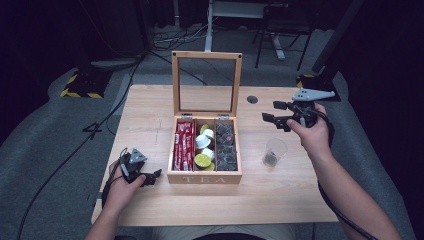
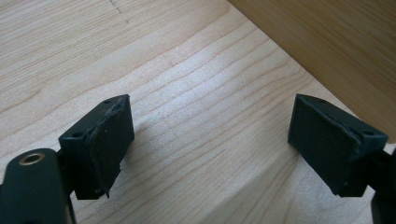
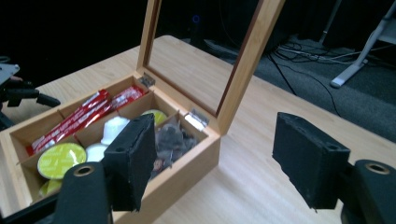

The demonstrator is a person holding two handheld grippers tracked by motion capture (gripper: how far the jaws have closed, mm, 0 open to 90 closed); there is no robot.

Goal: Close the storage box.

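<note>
A wooden tea box (image 1: pixel 204 178) stands mid-table with its glass-paned lid (image 1: pixel 206 57) upright. It holds red sachets (image 1: pixel 184 145) on the left, white and green capsules (image 1: pixel 203 150) in the middle and dark tea bags (image 1: pixel 226 147) on the right. To its right stands a clear plastic cup (image 1: pixel 274 151) with something dark at the bottom. My right gripper (image 1: pixel 274 112) hovers above and behind the cup, open and empty, pointing at the box (image 3: pixel 187 172). By the box's front left corner, my left gripper (image 1: pixel 151 178) rests on the table, open, with bare wood between its jaws (image 2: pixel 210 144).
The light wooden table (image 1: pixel 150 110) has a round cable hole (image 1: pixel 252 99) behind the box to the right. The box's side wall (image 2: pixel 336 42) lies just ahead of the left gripper. Cables, chair legs and a striped base sit on the dark floor beyond.
</note>
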